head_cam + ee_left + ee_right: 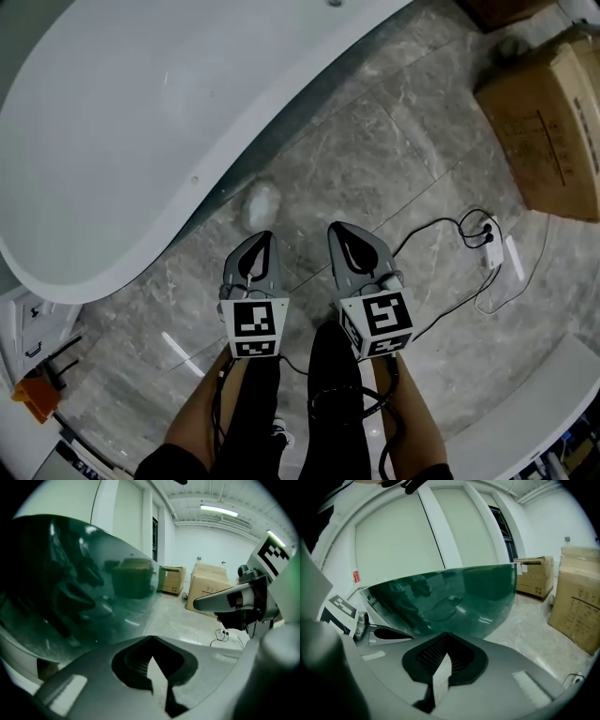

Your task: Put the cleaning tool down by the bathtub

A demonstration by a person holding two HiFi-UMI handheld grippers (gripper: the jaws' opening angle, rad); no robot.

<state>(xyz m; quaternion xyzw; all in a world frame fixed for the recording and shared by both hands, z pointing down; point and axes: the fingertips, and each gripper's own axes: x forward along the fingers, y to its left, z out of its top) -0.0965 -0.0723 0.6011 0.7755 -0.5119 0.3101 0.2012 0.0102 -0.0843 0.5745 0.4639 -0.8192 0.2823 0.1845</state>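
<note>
The cleaning tool (261,202) seems to be the pale, rounded lump lying free on the grey tiled floor (375,159) at the middle of the head view, just beside the curved foot of the white bathtub (141,122). It is too blurred to tell sponge from cloth. I judge it light, soft and squashy, not fragile, best pinched across its middle. The left gripper (266,240) hovers just below it and the right gripper (337,229) beside that; each has its jaws pressed together with nothing between them. Nothing blocks the way to the lump. Well apart, a black cable (441,234) with a white plug (491,247) loops at right, and a cardboard box (548,122) sits upper right
</note>
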